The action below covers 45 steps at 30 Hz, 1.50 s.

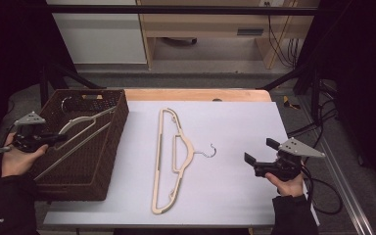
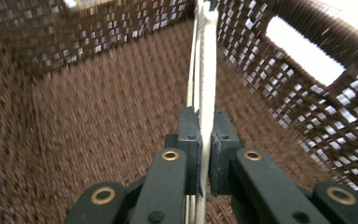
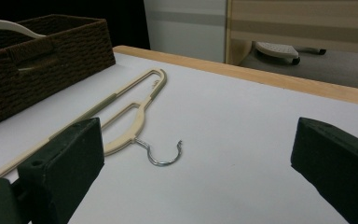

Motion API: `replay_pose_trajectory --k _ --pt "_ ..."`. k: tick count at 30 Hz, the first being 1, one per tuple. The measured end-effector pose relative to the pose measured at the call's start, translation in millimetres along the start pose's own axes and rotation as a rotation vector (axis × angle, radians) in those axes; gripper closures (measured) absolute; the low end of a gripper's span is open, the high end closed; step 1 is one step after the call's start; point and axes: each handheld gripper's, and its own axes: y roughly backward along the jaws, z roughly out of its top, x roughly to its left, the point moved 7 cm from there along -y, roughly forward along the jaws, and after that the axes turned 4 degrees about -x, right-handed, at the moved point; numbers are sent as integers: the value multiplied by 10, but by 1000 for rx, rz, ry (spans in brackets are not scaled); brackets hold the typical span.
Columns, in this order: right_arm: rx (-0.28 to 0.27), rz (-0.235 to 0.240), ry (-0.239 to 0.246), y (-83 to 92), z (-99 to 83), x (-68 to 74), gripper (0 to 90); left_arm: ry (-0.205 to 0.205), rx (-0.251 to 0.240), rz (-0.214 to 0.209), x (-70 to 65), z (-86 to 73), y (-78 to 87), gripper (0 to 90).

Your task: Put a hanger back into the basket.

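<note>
A cream hanger with a metal hook lies flat on the white table sheet, hook pointing right; the right gripper view shows the same cream hanger. A pale second hanger sits tilted in the brown woven basket. My left gripper is over the basket's left side, shut on that second hanger, whose thin bar runs between the jaws. My right gripper hovers open to the right of the cream hanger's hook, nothing between its fingers.
The basket occupies the table's left side, with a handle slot in its wall. A wooden table edge runs along the back. Cables trail off the right side. Open white sheet lies between the hook and my right gripper.
</note>
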Motion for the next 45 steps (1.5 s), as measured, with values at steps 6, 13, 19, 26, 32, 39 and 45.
replay_pose_trajectory --k 6,13,19,26,32,39,45 --pt "3 2 1 -9 -6 9 28 58 62 45 74 -102 -49 833" --pt "-2 4 -1 -1 4 10 28 115 21 134 150 -93 67 725" --pt "-1 10 2 -2 5 26 28 140 -82 185 116 27 343 649" --pt "-3 2 0 -2 13 27 29 103 -260 158 -192 316 699 568" --pt "-11 6 5 4 36 43 29 59 -384 114 -582 527 805 431" --pt "-18 6 14 6 58 61 32 36 -499 18 -1102 677 734 222" --pt "-14 15 17 -43 59 92 35 10 -521 -55 -1536 695 529 112"
